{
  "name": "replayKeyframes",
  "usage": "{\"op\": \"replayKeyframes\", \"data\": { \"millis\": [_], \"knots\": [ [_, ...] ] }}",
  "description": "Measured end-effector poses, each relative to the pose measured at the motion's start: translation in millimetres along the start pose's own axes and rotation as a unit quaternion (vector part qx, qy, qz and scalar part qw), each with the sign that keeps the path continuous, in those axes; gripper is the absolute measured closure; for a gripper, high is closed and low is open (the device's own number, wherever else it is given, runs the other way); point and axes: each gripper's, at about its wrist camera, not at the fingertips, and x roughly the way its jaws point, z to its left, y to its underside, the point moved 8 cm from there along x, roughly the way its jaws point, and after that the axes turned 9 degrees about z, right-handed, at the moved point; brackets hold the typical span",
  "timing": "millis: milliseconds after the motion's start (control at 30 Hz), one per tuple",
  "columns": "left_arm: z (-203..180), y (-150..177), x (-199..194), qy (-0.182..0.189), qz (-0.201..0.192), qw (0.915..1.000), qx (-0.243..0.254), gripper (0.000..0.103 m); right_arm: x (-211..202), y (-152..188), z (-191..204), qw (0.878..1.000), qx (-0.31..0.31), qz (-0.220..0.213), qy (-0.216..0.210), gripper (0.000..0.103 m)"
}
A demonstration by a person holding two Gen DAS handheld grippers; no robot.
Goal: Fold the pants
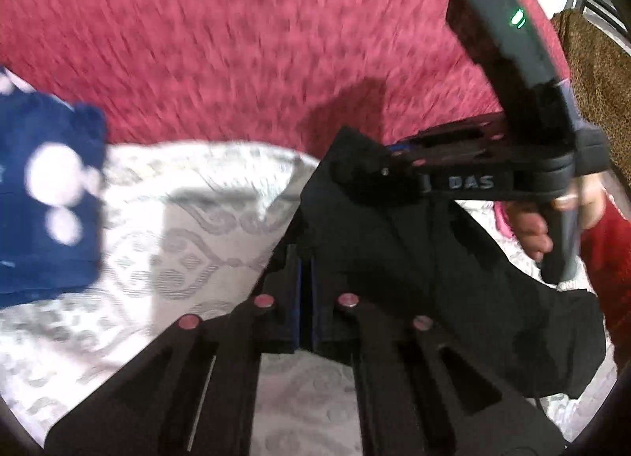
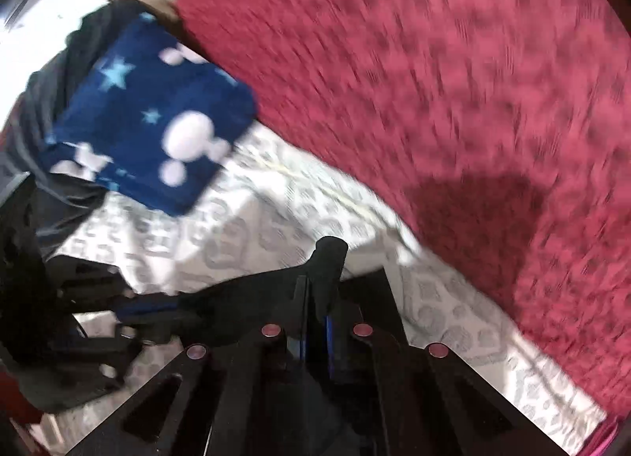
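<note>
Seen first through the left wrist view, the pants [image 1: 426,258] are black, limp and creased, hung between the two tools above a white patterned sheet [image 1: 189,219]. An edge of the cloth is pinched in the narrow gap of the left gripper [image 1: 305,278], just ahead of the camera. To the right and slightly ahead, the right gripper [image 1: 355,164] is clamped on another part of the same edge, its handle wrapped by a hand [image 1: 552,219]. A blue spotted cloth [image 1: 51,199] is seen far to the left, and a red blanket [image 1: 236,42] lies beyond.

Next, in the right wrist view, a bunched black fold of the pants [image 2: 327,262] is gripped between that tool's closed fingers [image 2: 315,306], straight ahead. The left tool [image 2: 130,310] is seen low to the left, blurred. The blue cloth [image 2: 154,120] lies further left, touching the blanket [image 2: 434,61].
</note>
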Motion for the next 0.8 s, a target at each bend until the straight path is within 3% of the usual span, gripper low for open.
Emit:
{"op": "replayKeyframes", "data": {
  "millis": [100, 133, 167, 200, 267, 333, 400, 467, 533, 567, 600, 667, 733, 800],
  "knots": [
    [1.4, -5.1, -15.2, -0.065, -0.021, 0.9975, 0.019, 0.098, 6.8, -9.0, -14.2, 1.0, 0.013, -0.002, 0.004, 0.097],
    [5.4, -3.0, -11.7, -0.096, -0.018, 0.9949, 0.027, 0.098, 15.3, -11.5, -19.4, 1.0, 0.017, 0.004, 0.019, 0.096],
    [12.3, -0.2, -2.5, -0.126, -0.008, 0.9915, 0.032, 0.098, 35.5, -12.7, -31.9, 0.997, 0.023, 0.022, 0.064, 0.093],
    [20.2, 4.2, 11.8, -0.135, 0.01, 0.9905, 0.027, 0.098, 44.6, -11.9, -38.3, 0.996, 0.027, 0.036, 0.082, 0.091],
    [35.4, 19.3, 38.7, -0.107, 0.058, 0.9925, 0.005, 0.098, 69.0, -9.1, -48.3, 0.991, 0.044, 0.069, 0.106, 0.088],
    [49.9, 32.3, 61.5, -0.108, 0.105, 0.9886, -0.011, 0.098, 66.4, -10.5, -49.6, 0.992, 0.056, 0.056, 0.101, 0.083],
    [54.3, 33.5, 65.8, -0.102, 0.112, 0.9883, -0.018, 0.098, 48.4, -9.3, -54.3, 0.991, 0.059, 0.042, 0.113, 0.071],
    [51.8, 27.9, 58.0, -0.074, 0.096, 0.9922, -0.028, 0.097, 23.4, -0.9, -65.3, 0.987, 0.062, 0.036, 0.145, 0.052],
    [45.5, 22.6, 51.3, -0.029, 0.082, 0.9958, -0.03, 0.076, -6.1, 18.9, -73.3, 0.985, 0.063, 0.037, 0.155, 0.046],
    [42.4, 20.0, 49.5, -0.007, 0.072, 0.9969, -0.032, 0.049, -16.9, 28.9, -74.5, 0.985, 0.063, 0.043, 0.153, 0.041],
    [44.1, 18.9, 43.8, 0.004, 0.06, 0.9976, -0.033, 0.035, -27.0, 40.9, -77.6, 0.985, 0.064, 0.048, 0.151, 0.04],
    [41.1, 14.8, 45.8, 0.013, 0.045, 0.9986, -0.025, 0.035, -49.1, 77.8, -83.3, 0.983, 0.066, 0.061, 0.16, 0.038],
    [37.7, 10.7, 57.4, 0.004, 0.053, 0.9984, -0.018, 0.045, -62.4, 116.6, -86.8, 0.98, 0.084, 0.073, 0.168, 0.038],
    [34.2, 12.5, 70.0, -0.001, 0.07, 0.9975, -0.011, 0.09, -72.1, 158.2, -86.7, 0.978, 0.112, 0.075, 0.161, 0.038]
  ]
}}
